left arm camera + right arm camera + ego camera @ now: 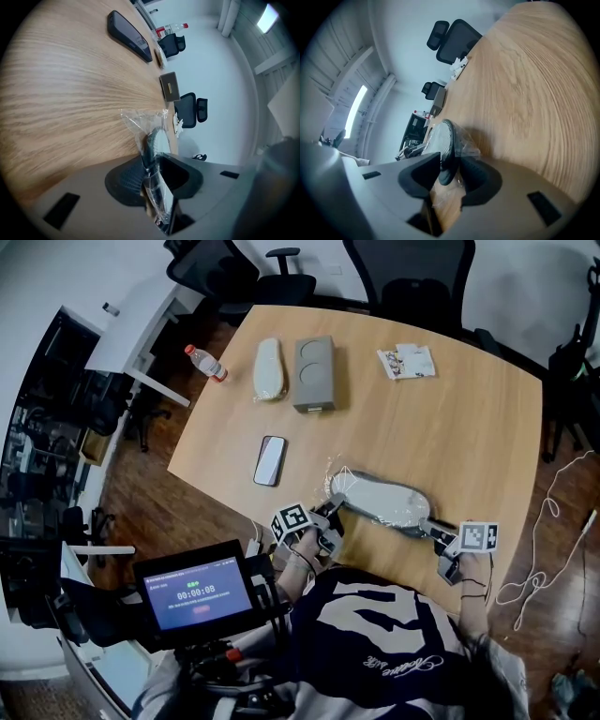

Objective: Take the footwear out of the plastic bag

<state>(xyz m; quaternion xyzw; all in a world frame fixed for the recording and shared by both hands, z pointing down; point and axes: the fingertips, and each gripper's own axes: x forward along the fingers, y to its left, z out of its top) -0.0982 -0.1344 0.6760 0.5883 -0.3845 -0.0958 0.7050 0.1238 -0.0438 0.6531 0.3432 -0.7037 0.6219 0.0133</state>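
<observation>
**Bagged Slipper Held at Both Ends on a Wooden Table**

Gripping with the left gripper (152, 176), jaws drawn narrow and pinched on the clear plastic bag (140, 119), film crumpled between the pads and the slipper (161, 140) just beyond them. Gripping too with the right gripper (449, 171), jaws set wider and clamped through the film on the slipper's other end. In the head view, lower centre: both grippers at the near edge of the table (469, 418), the left one at the bag's bunched end, the right one at the opposite end. Between them, the pale slipper lying flat, inside the bag and on the wood.

Outward over the light, wood-grained tabletop: left of centre, a dark phone (270, 460), flat and well apart from the bag. Toward the upper middle, a second slipper (269, 368), pale, just beside a grey box (314, 373). Right of those, near the far edge, a small printed packet (406, 362). At the table's upper-left edge, a clear bottle (204, 363) with a red cap; on the wood or just off it, impossible to tell.

Around the table: black office chairs (412, 282) along the top of the frame, a white desk (127, 343) at upper left, a dark wooden floor (202, 512), and a pale cable (534, 559) looped on it at the right edge. At lower left, a small screen (195, 594) showing a timer, beside a dark patterned shirt (375, 662).
</observation>
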